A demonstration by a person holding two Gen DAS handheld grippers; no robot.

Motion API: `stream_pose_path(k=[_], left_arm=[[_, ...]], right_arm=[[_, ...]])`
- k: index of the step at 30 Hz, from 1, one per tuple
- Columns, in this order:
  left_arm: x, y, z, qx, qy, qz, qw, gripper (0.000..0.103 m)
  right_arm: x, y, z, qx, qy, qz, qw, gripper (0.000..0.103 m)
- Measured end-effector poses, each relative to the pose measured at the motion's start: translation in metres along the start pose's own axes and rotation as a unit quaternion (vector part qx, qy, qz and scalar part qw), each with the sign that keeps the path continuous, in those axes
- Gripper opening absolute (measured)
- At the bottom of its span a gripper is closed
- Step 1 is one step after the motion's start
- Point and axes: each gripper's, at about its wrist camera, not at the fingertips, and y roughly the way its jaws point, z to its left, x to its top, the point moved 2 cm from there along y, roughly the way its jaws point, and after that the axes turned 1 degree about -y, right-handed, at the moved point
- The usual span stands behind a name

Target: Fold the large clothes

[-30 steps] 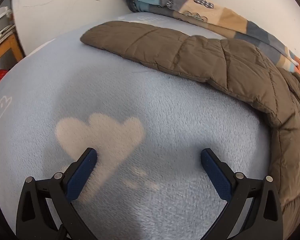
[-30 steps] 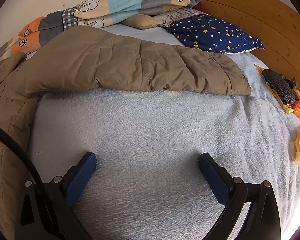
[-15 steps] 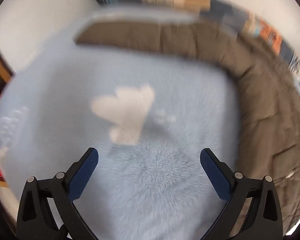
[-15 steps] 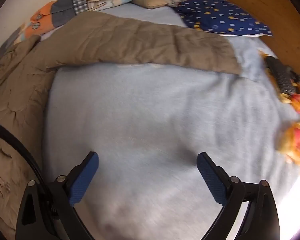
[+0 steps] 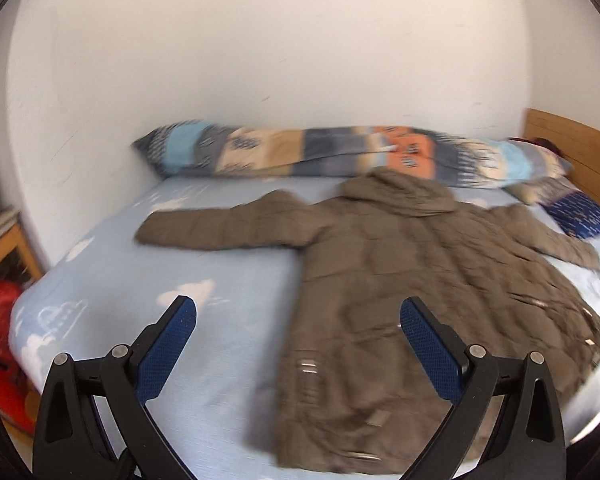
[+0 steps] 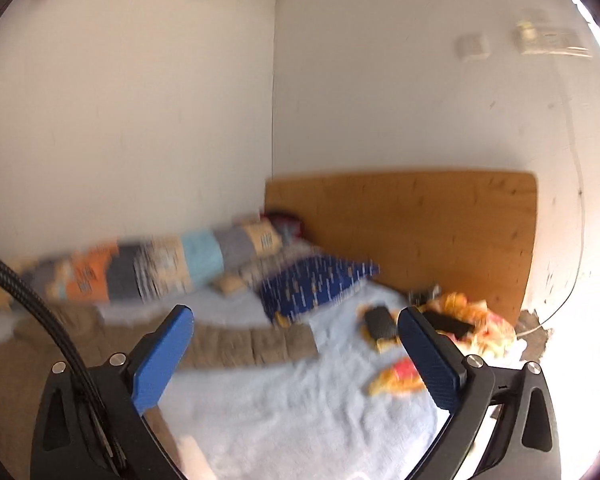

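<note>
Brown padded coat (image 5: 400, 280) lay flat on blue bed (image 5: 204, 344), sleeves spread out to both sides, hood toward far patchwork bolster (image 5: 300, 152); likely laid out ready for folding, none started. Left gripper (image 5: 298, 344) jaws apart, empty, above coat's near hem. Right gripper (image 6: 296, 354) jaws apart, empty, aimed toward headboard (image 6: 420, 224).

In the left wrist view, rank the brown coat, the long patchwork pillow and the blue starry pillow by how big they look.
1. Brown coat, by far the largest, spread across the bed.
2. Long patchwork pillow, along the wall.
3. Blue starry pillow, smallest, though it is farther off and cut by the picture's edge, so its true size is unsure.
</note>
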Motion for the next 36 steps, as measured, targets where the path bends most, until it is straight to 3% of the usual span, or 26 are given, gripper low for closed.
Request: stream_pose_path(k=[2,5,7,10,14,17,19,26,30,36], left_arm=[[-0.005,-0.005,-0.024,-0.023,0.006,-0.006,0.9997,0.102],[-0.007,0.0,-0.058,-0.062,-0.002,0.011,0.998,0.102],[-0.01,0.011,-0.077,-0.069,-0.009,0.038,0.9968,0.102],[-0.017,0.022,-0.095,-0.054,-0.01,0.039,0.9977,0.102],[-0.031,0.038,-0.101,-0.04,-0.01,0.054,0.9977,0.102],[-0.045,0.048,-0.1,-0.029,0.015,0.061,0.9976,0.102],[-0.048,0.054,-0.1,-0.029,0.023,0.072,0.9967,0.102],[-0.056,0.069,-0.095,-0.042,0.012,0.106,0.9934,0.102],[-0.059,0.07,-0.099,-0.045,0.022,0.108,0.9929,0.102],[-0.06,0.07,-0.101,-0.045,0.031,0.11,0.9924,0.102]], right_arm=[[0.005,-0.018,0.01,0.022,0.013,-0.012,1.0,0.103],[-0.007,0.002,0.056,0.098,0.001,0.09,0.991,0.103],[-0.024,0.021,0.1,0.144,-0.048,0.15,0.977,0.103],[-0.06,0.049,0.172,0.173,-0.142,0.227,0.948,0.103],[-0.11,0.056,0.227,0.215,-0.195,0.249,0.924,0.103],[-0.153,0.039,0.261,0.238,-0.258,0.25,0.902,0.103],[-0.161,0.014,0.265,0.251,-0.279,0.241,0.895,0.103],[-0.168,0.018,0.268,0.251,-0.264,0.26,0.894,0.103],[-0.174,0.019,0.264,0.25,-0.266,0.277,0.889,0.103],[-0.173,0.017,0.263,0.25,-0.257,0.28,0.89,0.103]])
